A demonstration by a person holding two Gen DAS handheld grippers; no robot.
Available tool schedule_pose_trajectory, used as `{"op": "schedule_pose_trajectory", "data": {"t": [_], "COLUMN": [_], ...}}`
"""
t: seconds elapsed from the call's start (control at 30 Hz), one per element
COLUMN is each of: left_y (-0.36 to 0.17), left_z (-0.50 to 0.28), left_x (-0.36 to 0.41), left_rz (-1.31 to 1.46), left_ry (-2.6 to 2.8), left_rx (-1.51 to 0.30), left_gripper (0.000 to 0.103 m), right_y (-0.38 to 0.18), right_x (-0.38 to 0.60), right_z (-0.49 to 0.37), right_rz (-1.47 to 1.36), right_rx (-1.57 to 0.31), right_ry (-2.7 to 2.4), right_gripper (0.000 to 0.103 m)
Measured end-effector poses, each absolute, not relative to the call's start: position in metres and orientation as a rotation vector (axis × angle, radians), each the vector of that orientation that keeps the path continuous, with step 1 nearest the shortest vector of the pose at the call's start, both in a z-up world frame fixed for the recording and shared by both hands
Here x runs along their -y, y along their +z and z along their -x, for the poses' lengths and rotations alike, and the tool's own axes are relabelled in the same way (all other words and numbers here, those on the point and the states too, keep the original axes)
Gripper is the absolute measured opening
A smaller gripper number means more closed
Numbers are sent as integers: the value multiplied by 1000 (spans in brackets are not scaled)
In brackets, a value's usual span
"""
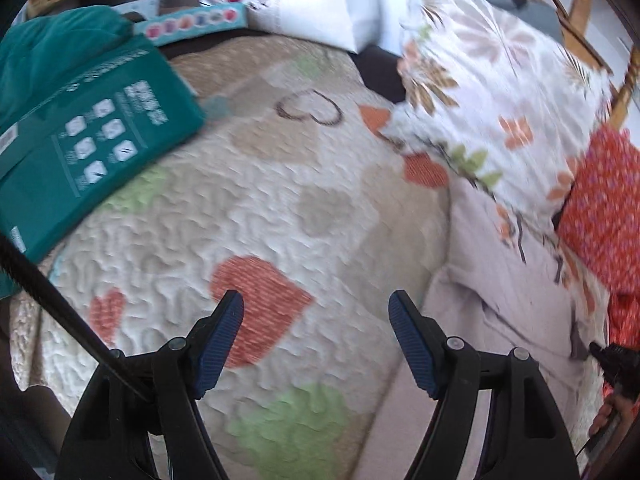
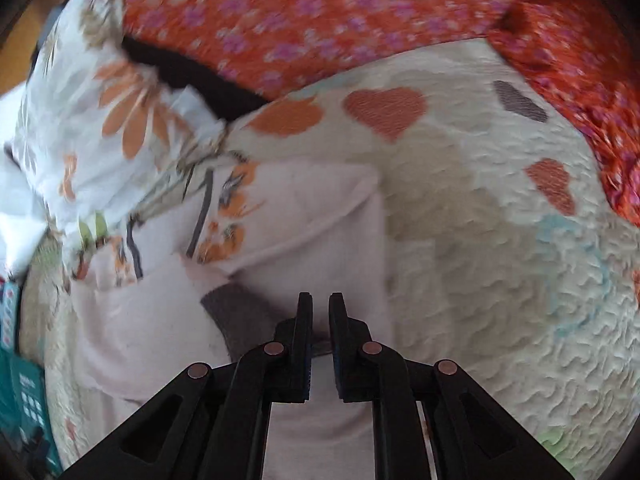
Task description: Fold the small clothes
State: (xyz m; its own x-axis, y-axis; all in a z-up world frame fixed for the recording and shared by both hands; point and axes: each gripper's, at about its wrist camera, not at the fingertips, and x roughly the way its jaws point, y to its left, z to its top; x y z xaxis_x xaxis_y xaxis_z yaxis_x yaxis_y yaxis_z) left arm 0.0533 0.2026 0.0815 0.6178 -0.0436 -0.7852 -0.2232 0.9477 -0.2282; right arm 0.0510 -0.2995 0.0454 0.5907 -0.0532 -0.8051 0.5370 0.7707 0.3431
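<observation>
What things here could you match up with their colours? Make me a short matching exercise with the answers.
Things:
1. box
2. folded garment
3. flowered cloth
4. pads of the left tongs

Colours:
A. blue
B. pale pink
C. teal
D. orange-red

Pairs: 1-C, 2-B, 3-D, 4-A

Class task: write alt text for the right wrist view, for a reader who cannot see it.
The right gripper, jaws nearly shut, hangs over a pale pink garment lying on a heart-patterned quilt. A floral white pillow sits at left, and orange flowered fabric runs along the top.
</observation>
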Motion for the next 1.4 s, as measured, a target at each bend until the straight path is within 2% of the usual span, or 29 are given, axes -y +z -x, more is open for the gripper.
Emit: {"op": "schedule_pose_trajectory", "data": {"t": [0.07, 0.17, 0.23, 0.5, 0.6, 0.83, 1.1, 1.4], "left_y": [78, 69, 61, 16, 19, 10, -4, -8], "left_z": [-56, -59, -60, -45, -31, 5, 45, 77], "left_x": [-192, -180, -175, -160, -158, -177, -182, -162], "left_rz": [299, 280, 280, 363, 328, 523, 682, 652], "left_ry": [74, 28, -4, -197, -237, -396, -473, -506], "left_rx": [-924, -972, -1013, -1191, -1145, -1177, -1182, -1180], "left_gripper": [74, 74, 74, 73, 72, 52, 51, 51], "right_y": [57, 67, 63, 11, -8, -23, -30, -38], "right_x": [299, 296, 292, 262, 245, 223, 194, 172], "right_z": [-38, -17, 4, 91, 117, 159, 192, 201], "right_rz": [-582, -542, -560, -766, -872, -1028, -1057, -1104], "right_rx": [-858, -858, -874, -958, -934, -864, -850, -871], "right_ry": [-369, -355, -331, -177, -95, 29, 123, 241], "right_gripper": [19, 37, 40, 40, 41, 41, 41, 41]}}
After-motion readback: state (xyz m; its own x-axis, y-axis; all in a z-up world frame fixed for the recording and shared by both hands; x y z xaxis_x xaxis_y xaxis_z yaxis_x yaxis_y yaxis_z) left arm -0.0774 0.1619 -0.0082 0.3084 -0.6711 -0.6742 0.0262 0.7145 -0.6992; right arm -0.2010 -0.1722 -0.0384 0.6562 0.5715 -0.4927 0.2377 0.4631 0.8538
